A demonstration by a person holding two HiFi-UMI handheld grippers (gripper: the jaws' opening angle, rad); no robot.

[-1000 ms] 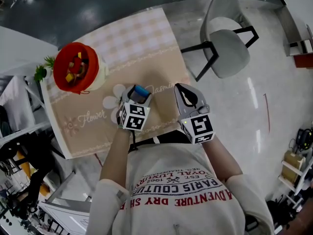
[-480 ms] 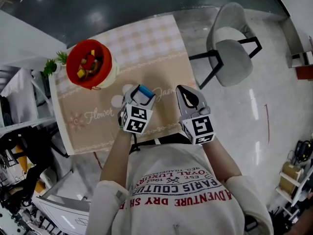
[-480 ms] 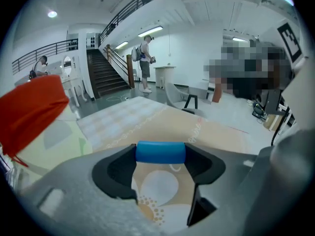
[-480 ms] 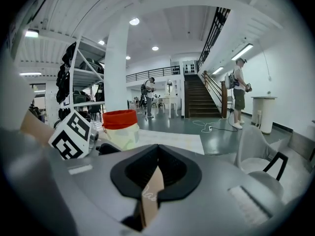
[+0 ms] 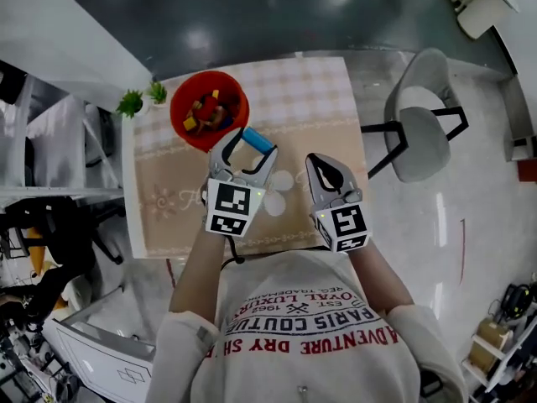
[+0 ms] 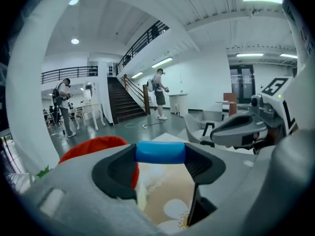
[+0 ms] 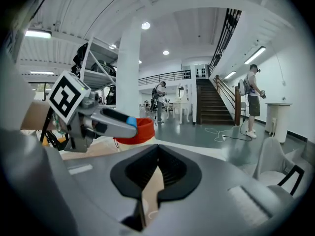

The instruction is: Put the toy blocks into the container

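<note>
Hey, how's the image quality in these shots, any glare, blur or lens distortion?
Head view: evenly lit, with ceiling lights glaring off the dark floor beyond the table. Left gripper view: strong fisheye bend and dark corners; the blue block is fairly sharp, the near foreground soft. Right gripper view: same fisheye curve, a ceiling light strip washed out.

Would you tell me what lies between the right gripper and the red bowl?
The left gripper, holding a blue block; the head view shows it.
</note>
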